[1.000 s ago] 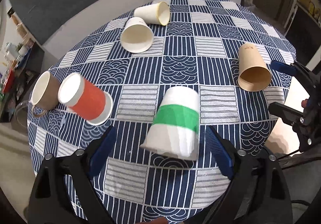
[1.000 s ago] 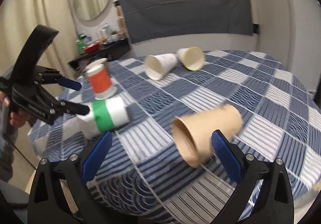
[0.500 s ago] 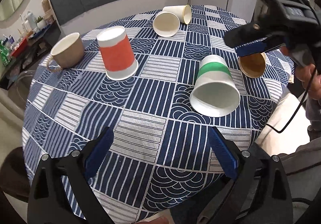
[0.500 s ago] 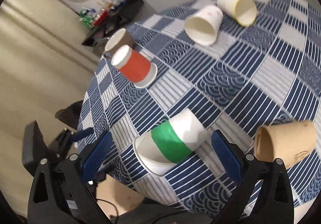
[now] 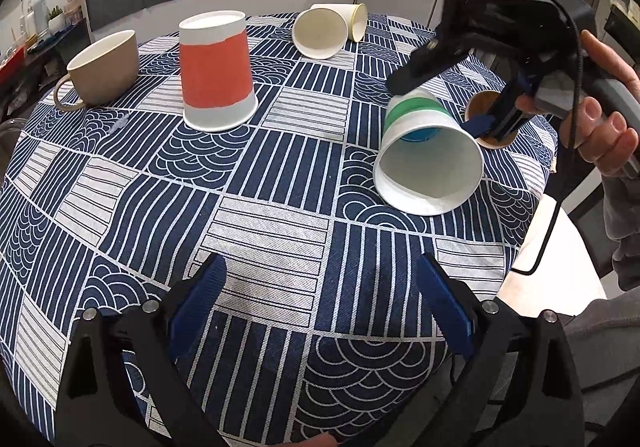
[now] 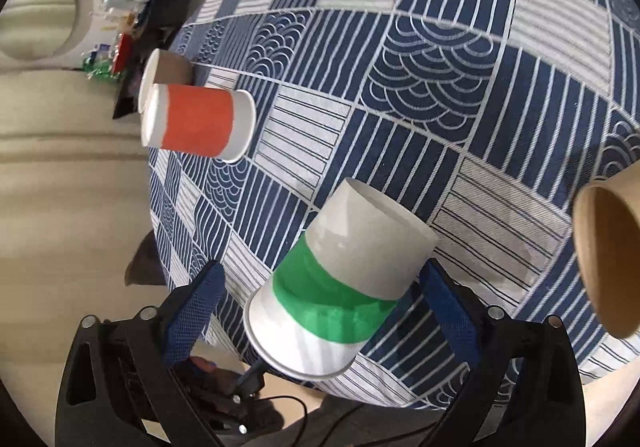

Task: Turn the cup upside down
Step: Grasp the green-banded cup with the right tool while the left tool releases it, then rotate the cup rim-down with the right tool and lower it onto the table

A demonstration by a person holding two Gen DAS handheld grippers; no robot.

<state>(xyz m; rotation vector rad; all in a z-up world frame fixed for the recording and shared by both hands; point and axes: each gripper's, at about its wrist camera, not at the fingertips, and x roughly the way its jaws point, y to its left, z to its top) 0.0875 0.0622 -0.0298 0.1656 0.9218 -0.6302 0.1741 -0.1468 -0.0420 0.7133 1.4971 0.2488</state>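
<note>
A white paper cup with a green band [image 5: 428,151] lies on its side on the patterned tablecloth [image 5: 256,223], mouth toward the left wrist camera. In the right wrist view the same cup [image 6: 340,287] sits between my right gripper's [image 6: 320,307] open blue pads, which stand on either side of it without pressing. In the left wrist view the right gripper [image 5: 472,103] hangs over the cup from the right. My left gripper [image 5: 320,303] is open and empty above the table's near edge.
An orange-banded cup [image 5: 216,71] stands upside down at the back left beside a beige mug [image 5: 104,73]. Two white cups [image 5: 320,33] lie on their sides at the back. A brown cup [image 6: 608,255] lies on its side near the right edge.
My right gripper has come down around the green-banded cup, which now sits between its pads. My left gripper has pulled back and lowered toward the near edge.
</note>
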